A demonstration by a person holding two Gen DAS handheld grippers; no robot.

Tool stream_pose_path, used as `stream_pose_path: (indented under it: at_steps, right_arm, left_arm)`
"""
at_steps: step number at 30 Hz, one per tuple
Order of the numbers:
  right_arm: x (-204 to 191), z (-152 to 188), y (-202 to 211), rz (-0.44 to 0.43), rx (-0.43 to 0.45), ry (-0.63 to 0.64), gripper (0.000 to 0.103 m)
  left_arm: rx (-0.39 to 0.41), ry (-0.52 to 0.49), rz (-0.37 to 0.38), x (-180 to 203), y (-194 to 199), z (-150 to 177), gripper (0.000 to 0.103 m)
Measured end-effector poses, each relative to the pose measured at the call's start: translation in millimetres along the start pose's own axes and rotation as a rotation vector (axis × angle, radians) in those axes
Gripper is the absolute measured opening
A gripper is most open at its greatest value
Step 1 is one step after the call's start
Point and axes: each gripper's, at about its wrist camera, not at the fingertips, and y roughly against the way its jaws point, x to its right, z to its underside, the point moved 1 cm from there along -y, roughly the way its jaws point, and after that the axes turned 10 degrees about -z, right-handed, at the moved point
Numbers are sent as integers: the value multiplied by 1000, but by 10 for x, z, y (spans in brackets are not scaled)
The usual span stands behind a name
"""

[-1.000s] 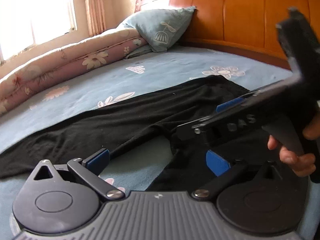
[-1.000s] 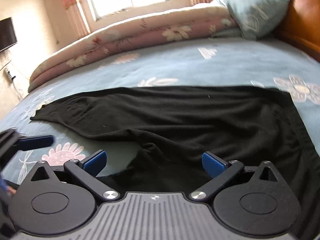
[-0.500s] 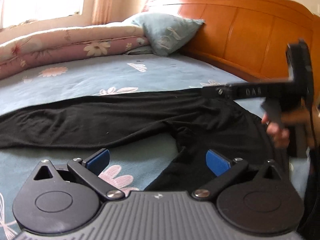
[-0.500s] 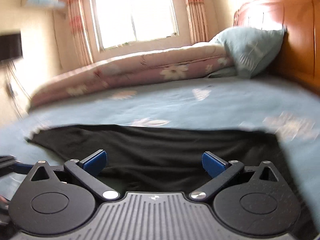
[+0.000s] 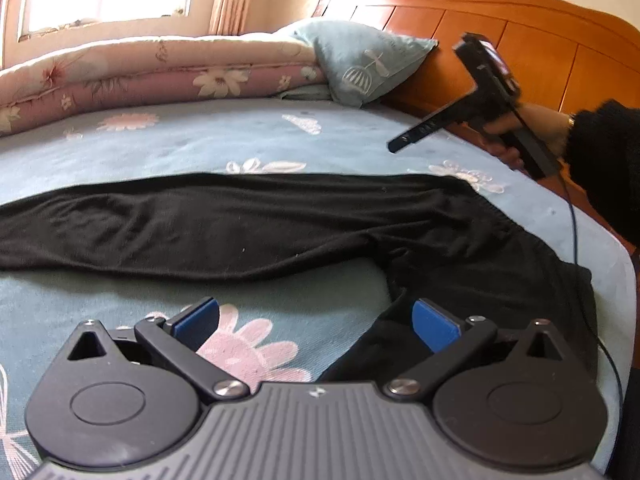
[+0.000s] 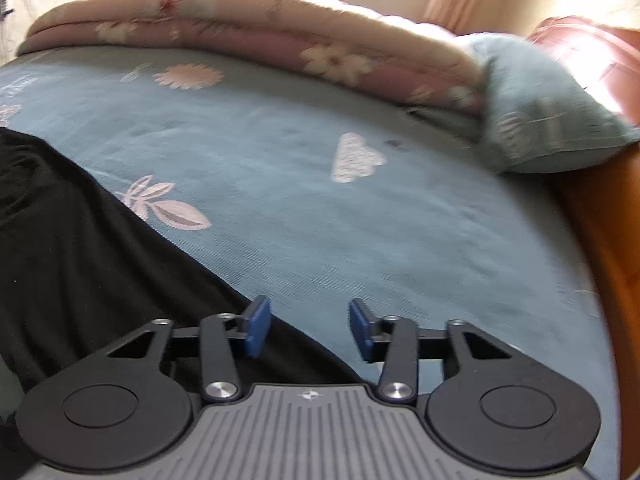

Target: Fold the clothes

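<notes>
Black trousers (image 5: 240, 220) lie flat across the blue flowered sheet (image 5: 200, 136), one leg stretching left and the waist at the right. My left gripper (image 5: 316, 320) stands open low over the crotch and near leg, with nothing between its pads. In the left wrist view my right gripper (image 5: 400, 145) hangs in the air beyond the waist, close to the headboard, held by a hand (image 5: 504, 136). In its own view the right gripper (image 6: 309, 328) has its jaws closing, half narrowed and gripping nothing. The trousers' far edge (image 6: 80, 260) runs below it.
A rolled pink flowered quilt (image 5: 160, 68) lies along the far side of the bed. A blue pillow (image 5: 360, 64) leans on the wooden headboard (image 5: 540, 40). A dark sleeve (image 5: 608, 160) and a thin cable (image 5: 574, 232) cross the right edge.
My right gripper has swung from over the trousers toward the headboard, rolling and rising, and its jaws have narrowed. My left gripper has shifted slightly and rolled, staying open.
</notes>
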Motion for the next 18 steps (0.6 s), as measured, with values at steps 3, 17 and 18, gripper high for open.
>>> stream_pose_path:
  at_steps: [3, 17, 18]
  right_arm:
    - [-25, -50, -216, -49, -24, 35, 40]
    - [-18, 42, -631, -220, -98, 118, 41]
    - [-44, 64, -608, -234, -104, 135, 41]
  left_arm:
    - [-9, -5, 0, 7, -26, 14, 102]
    - [-43, -15, 3, 3, -101, 60, 102]
    - [-44, -14, 4, 1, -103, 62, 102]
